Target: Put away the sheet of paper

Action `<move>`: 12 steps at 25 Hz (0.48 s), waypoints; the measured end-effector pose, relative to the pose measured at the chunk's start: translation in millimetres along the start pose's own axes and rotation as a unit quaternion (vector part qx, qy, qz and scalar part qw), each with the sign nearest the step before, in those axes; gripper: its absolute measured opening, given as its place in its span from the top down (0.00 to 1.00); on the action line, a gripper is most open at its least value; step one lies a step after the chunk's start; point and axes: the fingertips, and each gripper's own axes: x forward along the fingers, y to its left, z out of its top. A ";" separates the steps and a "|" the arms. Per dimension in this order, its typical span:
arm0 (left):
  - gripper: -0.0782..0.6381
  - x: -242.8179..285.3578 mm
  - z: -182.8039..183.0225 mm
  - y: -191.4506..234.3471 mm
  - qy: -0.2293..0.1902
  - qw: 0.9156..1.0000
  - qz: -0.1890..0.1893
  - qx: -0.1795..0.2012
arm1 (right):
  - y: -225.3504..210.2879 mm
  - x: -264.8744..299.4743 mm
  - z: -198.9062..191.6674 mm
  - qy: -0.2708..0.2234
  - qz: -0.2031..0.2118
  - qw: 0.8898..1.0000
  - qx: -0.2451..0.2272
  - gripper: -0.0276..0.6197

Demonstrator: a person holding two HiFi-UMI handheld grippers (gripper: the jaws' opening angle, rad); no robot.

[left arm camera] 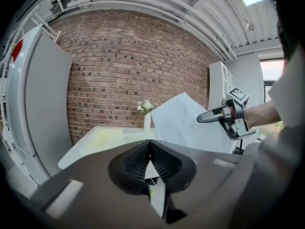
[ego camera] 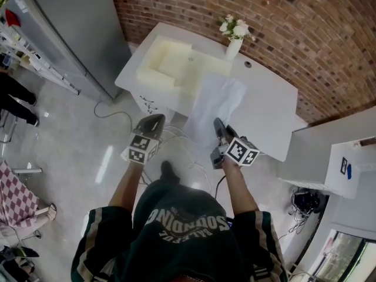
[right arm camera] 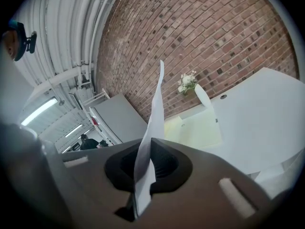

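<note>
Dark green tee (ego camera: 182, 228), pale lettering across the chest; short sleeves (ego camera: 103, 239) with cream stripe bands; dark shoe (ego camera: 169, 170); left gripper (ego camera: 156, 118) and right gripper (ego camera: 218, 123) are dark grey moulded shells; black ribbed pads (left arm camera: 135, 163); each carries a white marker cube (ego camera: 242, 151) with black squares.

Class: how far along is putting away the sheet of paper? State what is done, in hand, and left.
Done: the right tool is shut on the sheet of paper, raised above the white table. In hand: the carry; the left tool is shut, empty. Left: setting it away.
</note>
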 end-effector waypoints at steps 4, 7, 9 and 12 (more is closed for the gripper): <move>0.88 10.7 6.1 26.5 -0.001 1.000 -0.006 0.001 | -0.2 26.6 7.3 -0.006 -0.007 1.000 0.004 0.96; 0.88 15.4 8.6 44.0 0.000 1.000 -0.011 0.005 | 1.7 45.6 10.0 -0.011 -0.010 1.000 0.006 0.96; 0.88 16.4 8.6 54.4 0.001 1.000 -0.010 0.005 | 4.3 56.8 9.5 -0.008 -0.010 1.000 0.005 0.96; 0.88 19.0 10.7 67.5 -0.002 1.000 -0.007 0.002 | 6.0 71.7 12.1 -0.005 -0.009 1.000 0.002 0.96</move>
